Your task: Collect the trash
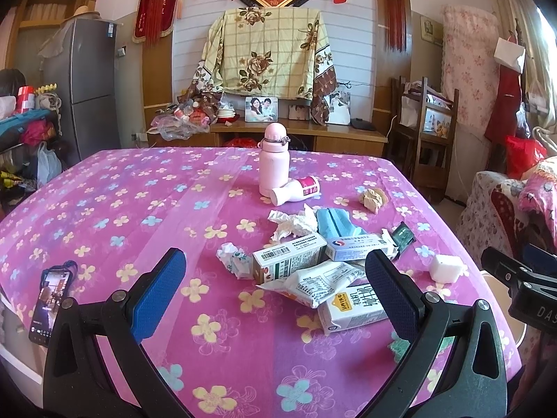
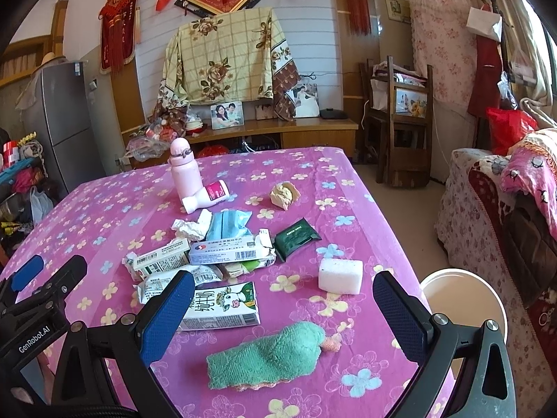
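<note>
A heap of trash lies on the pink flowered tablecloth (image 1: 104,209): a milk carton (image 1: 351,308) (image 2: 222,308), a white snack wrapper (image 1: 320,284), small boxes (image 1: 289,261) (image 2: 222,252), crumpled tissue (image 1: 294,224) (image 2: 191,226), a blue face mask (image 2: 228,224), a dark green packet (image 2: 296,238) and a brown paper wad (image 1: 372,198) (image 2: 284,193). My left gripper (image 1: 275,296) is open and empty, just short of the heap. My right gripper (image 2: 283,310) is open and empty above a green cloth (image 2: 268,358).
A pink flask (image 1: 274,160) (image 2: 184,170) stands at mid-table with a white bottle (image 1: 296,191) lying by it. A white foam block (image 2: 340,275) and a phone (image 1: 48,301) lie on the table. A white-rimmed bin (image 2: 463,299) stands beside the table's right edge.
</note>
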